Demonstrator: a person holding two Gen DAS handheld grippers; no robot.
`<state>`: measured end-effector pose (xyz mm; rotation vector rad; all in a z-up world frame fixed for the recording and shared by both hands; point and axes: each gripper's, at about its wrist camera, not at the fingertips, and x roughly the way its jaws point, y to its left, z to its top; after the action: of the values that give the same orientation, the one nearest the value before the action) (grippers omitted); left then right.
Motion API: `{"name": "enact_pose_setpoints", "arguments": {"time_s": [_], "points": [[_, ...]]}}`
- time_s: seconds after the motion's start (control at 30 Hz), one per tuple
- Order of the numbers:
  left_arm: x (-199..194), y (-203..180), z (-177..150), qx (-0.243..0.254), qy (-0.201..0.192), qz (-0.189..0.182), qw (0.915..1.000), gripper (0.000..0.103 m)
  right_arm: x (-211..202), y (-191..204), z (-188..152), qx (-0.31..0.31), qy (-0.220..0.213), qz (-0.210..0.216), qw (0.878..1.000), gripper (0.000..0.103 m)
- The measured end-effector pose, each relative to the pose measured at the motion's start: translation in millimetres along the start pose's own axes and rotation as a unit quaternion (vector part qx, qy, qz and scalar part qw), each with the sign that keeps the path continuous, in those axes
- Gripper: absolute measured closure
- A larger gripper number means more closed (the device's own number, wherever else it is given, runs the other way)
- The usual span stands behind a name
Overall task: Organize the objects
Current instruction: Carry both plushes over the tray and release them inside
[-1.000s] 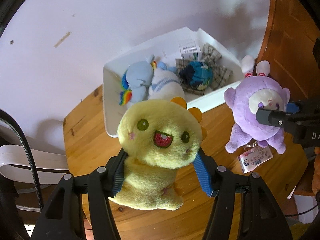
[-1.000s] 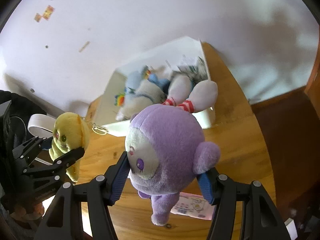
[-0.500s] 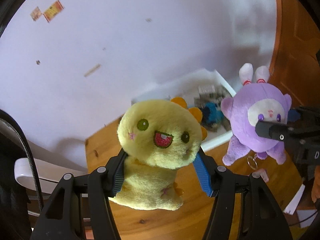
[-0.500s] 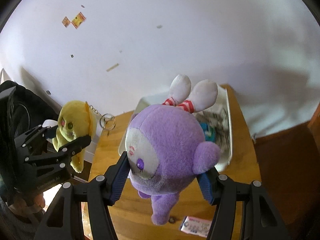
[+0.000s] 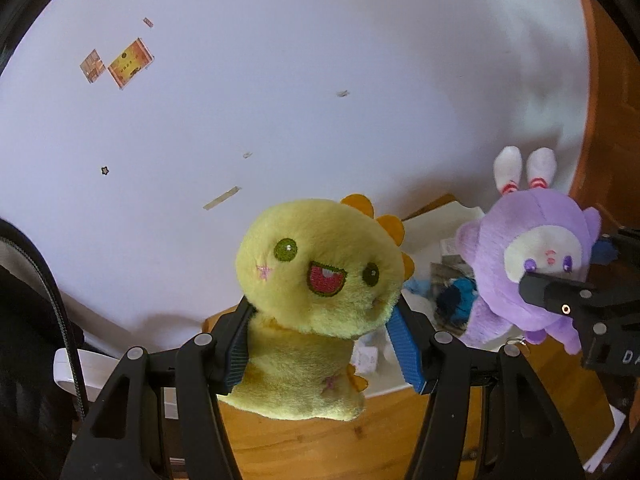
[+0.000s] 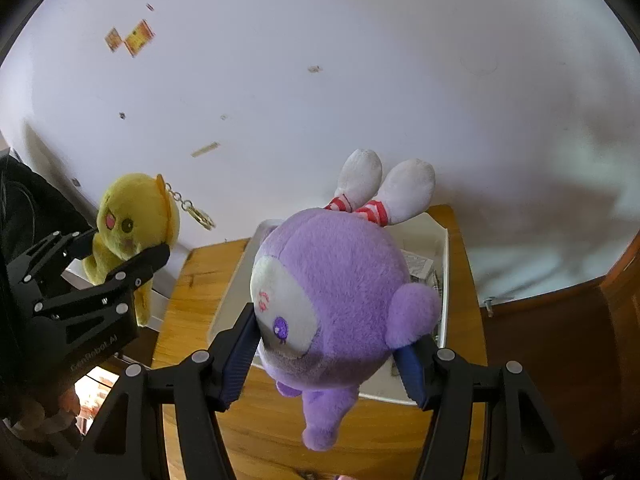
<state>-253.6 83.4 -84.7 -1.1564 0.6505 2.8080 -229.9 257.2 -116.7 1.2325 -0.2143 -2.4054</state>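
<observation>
Left gripper point(image 5: 320, 344) squeezes a soft yellow dinosaur toy point(image 5: 316, 304), while at three o'clock right gripper point(image 6: 328, 364) squeezes a fluffy purple bunny toy point(image 6: 336, 304).

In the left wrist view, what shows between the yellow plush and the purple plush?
Between the yellow plush and the purple plush, the left wrist view shows the white bin on the wooden table, with a dark blue toy inside.

two plush toys: one yellow plush point(image 5: 320, 280), one purple plush point(image 6: 336, 296). two grippers: left gripper point(image 5: 324, 344), right gripper point(image 6: 328, 356). one white bin point(image 6: 442, 280). one wooden table point(image 6: 200, 280).
</observation>
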Motion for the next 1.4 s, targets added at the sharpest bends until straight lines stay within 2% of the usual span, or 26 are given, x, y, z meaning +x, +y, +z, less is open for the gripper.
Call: {"name": "enact_pose_setpoints", "arguments": {"time_s": [0.2, 0.5, 0.7, 0.97, 1.03, 1.23, 1.4], "points": [[31.2, 3.6, 7.1, -0.022, 0.020, 0.014, 0.9995, 0.039, 29.0, -4.4, 6.4, -0.003, 0.026, -0.017, 1.000, 0.039], [78.2, 17.8, 12.7, -0.069, 0.056, 0.034, 0.9954, 0.039, 67.2, -8.8, 4.1, -0.009, 0.067, -0.020, 0.997, 0.037], [101.9, 24.3, 12.7, -0.085, 0.076, 0.038, 0.9927, 0.039, 86.4, -8.5, 5.0, -0.014, 0.089, -0.026, 0.996, 0.033], [124.7, 20.5, 19.2, -0.091, 0.090, 0.045, 0.9908, 0.038, 88.1, -11.9, -1.2, -0.015, 0.093, -0.017, 0.995, 0.026], [124.8, 20.1, 17.6, -0.097, 0.093, 0.047, 0.9898, 0.035, 87.4, -11.0, -1.0, -0.015, 0.091, -0.015, 0.996, 0.026], [121.5, 14.1, 16.1, -0.103, 0.097, 0.046, 0.9890, 0.016, 81.0, -7.1, 1.5, -0.018, 0.083, -0.015, 0.996, 0.026], [111.2, 10.9, 17.5, -0.096, 0.083, 0.054, 0.9904, 0.016, 74.5, -5.8, -0.7, -0.020, 0.079, -0.017, 0.997, 0.026]]}}
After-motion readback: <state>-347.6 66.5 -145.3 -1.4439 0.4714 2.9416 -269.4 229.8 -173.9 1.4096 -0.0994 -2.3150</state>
